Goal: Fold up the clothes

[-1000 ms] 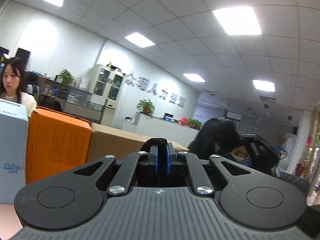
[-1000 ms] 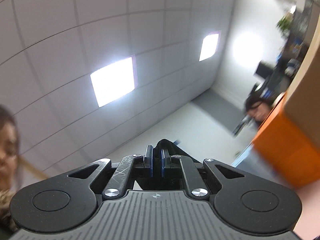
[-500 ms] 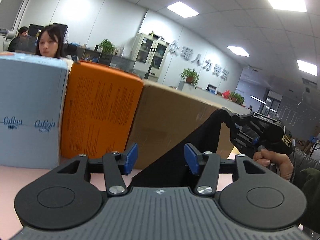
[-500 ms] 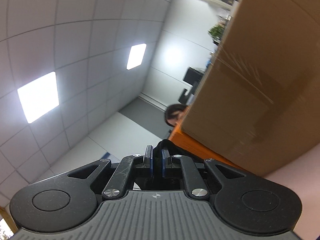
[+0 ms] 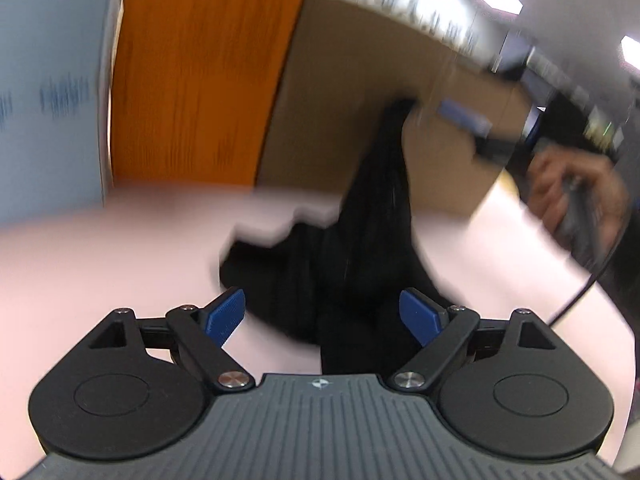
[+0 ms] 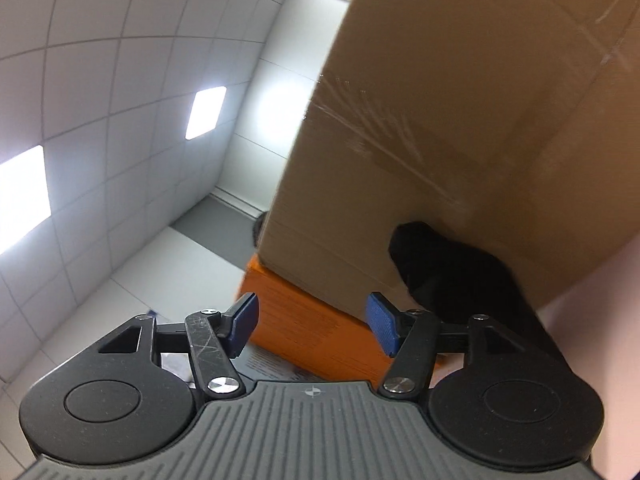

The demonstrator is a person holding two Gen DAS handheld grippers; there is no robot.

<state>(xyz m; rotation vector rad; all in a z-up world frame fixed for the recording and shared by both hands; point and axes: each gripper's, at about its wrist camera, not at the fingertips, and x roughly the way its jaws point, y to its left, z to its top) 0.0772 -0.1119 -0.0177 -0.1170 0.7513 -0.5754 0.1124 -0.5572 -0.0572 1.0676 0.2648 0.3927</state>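
Both my grippers had their jaws pressed together a second ago, aimed up at ceiling panels; now the left looks down on the pink tabletop (image 5: pixel 100 264) and the right sits roughly level facing the boxes, and both sets of jaws are opening. Biggest thing in view: brown cardboard box (image 6: pixel 460 128), taped seam across its face, standing on the table. Orange box (image 5: pixel 200 80) just beside it, then a pale blue box (image 5: pixel 48 92) on the far left; left view is motion-blurred, print unreadable. Black garment (image 5: pixel 340 272) is heaped on the table in front of the cardboard box, one end drawn up into a peak against the box. Left gripper (image 5: pixel 322 314): blue pads spread wide, garment lying between them, pads not pressing it. Right gripper (image 6: pixel 312 324): blue pads apart, nothing between them; black cloth sits just off to its right side, against the box. My right hand (image 5: pixel 576 188) shows on its gripper handle, blurred.
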